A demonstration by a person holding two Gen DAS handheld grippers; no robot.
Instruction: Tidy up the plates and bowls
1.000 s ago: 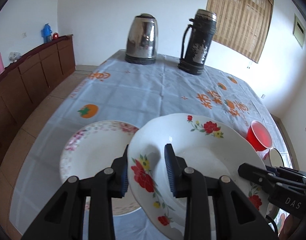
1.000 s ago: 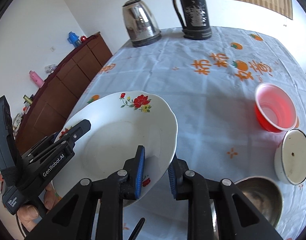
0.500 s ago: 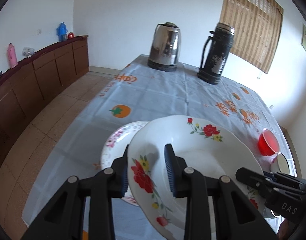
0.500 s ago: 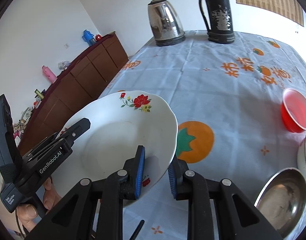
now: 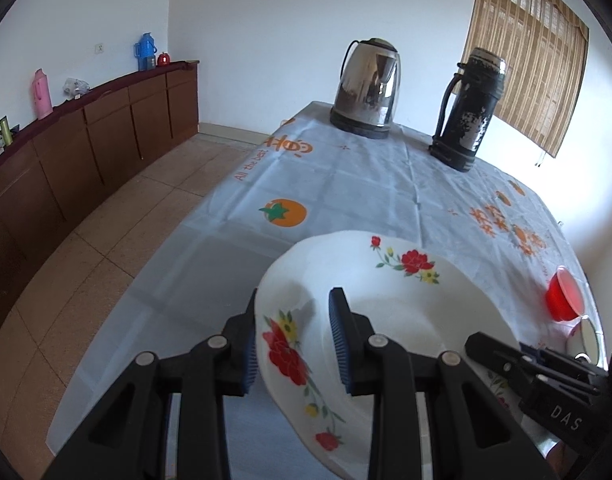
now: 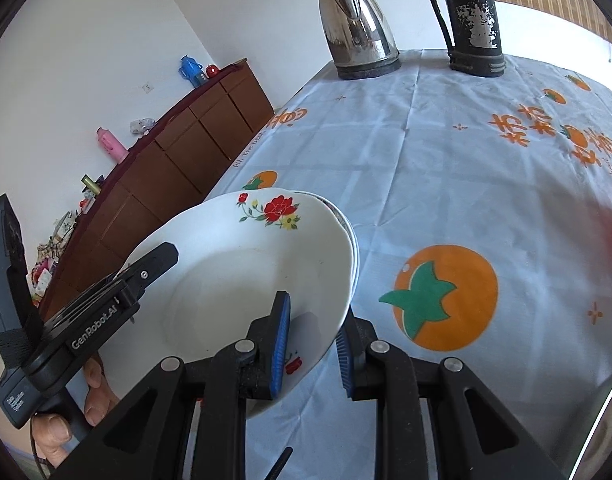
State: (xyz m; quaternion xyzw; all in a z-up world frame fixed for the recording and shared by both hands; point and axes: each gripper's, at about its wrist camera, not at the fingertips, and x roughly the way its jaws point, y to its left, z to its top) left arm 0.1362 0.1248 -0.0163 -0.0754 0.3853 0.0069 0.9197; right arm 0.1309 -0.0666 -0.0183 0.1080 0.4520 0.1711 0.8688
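A white deep plate with red flowers (image 5: 406, 304) (image 6: 241, 276) is held by both grippers above the table's left side. My left gripper (image 5: 291, 336) is shut on its near left rim; it shows in the right wrist view as the black GenRobot tool (image 6: 105, 308). My right gripper (image 6: 312, 342) is shut on the plate's near right rim; it shows in the left wrist view (image 5: 538, 376). In the right wrist view the rim of a second plate (image 6: 348, 224) peeks out right under the held one. I cannot tell if they touch.
A steel kettle (image 5: 366, 88) and a black thermos (image 5: 472, 108) stand at the far end of the light blue tablecloth (image 5: 346, 184). A red cup (image 5: 564, 294) and a white bowl (image 5: 586, 334) are at the right. A steel bowl's rim (image 6: 610, 420) is near right. A brown sideboard (image 5: 85, 136) lines the left wall.
Both grippers carried the flowered plate leftwards. The pink-rimmed plate, visible to the left of it before, is now hidden beneath it. The red cup has slid to the right edge of view.
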